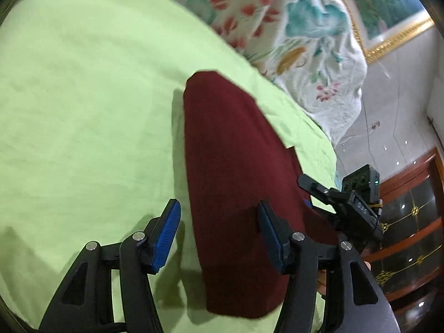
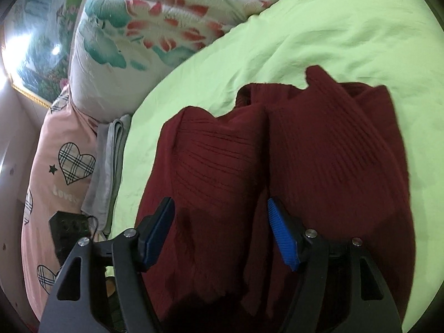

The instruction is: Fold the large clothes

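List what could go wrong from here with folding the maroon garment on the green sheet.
1. Both the left gripper and the right gripper are open, so nothing holds the maroon garment; its bunched folds may slump.
2. Closing low, a pad could pinch the green sheet along with the garment.
3. The right gripper sits close beside the left one; they may bump.
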`<state>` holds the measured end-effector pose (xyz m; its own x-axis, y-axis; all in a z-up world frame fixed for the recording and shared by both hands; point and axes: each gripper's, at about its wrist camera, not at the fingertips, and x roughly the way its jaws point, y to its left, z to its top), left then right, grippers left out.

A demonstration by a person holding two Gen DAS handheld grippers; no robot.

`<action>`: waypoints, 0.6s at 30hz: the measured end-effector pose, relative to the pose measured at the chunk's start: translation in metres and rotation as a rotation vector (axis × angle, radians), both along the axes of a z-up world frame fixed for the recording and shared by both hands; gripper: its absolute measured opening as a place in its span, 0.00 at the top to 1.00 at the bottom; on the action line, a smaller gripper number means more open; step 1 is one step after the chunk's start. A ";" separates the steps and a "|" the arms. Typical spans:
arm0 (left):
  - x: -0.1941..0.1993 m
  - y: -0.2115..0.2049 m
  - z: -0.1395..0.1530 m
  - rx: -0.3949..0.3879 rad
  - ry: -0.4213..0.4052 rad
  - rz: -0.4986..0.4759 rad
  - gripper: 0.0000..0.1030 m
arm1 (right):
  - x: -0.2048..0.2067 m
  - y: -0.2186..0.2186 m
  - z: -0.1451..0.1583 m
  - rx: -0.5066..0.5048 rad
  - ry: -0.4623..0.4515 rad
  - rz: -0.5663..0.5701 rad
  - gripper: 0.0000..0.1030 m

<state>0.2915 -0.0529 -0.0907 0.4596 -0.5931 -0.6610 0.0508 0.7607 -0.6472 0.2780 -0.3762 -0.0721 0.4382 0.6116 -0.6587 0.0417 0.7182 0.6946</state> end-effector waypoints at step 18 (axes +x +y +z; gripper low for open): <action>0.011 -0.086 0.036 0.151 -0.104 -0.170 0.36 | -0.042 -0.027 0.078 -0.122 -0.287 -0.051 0.85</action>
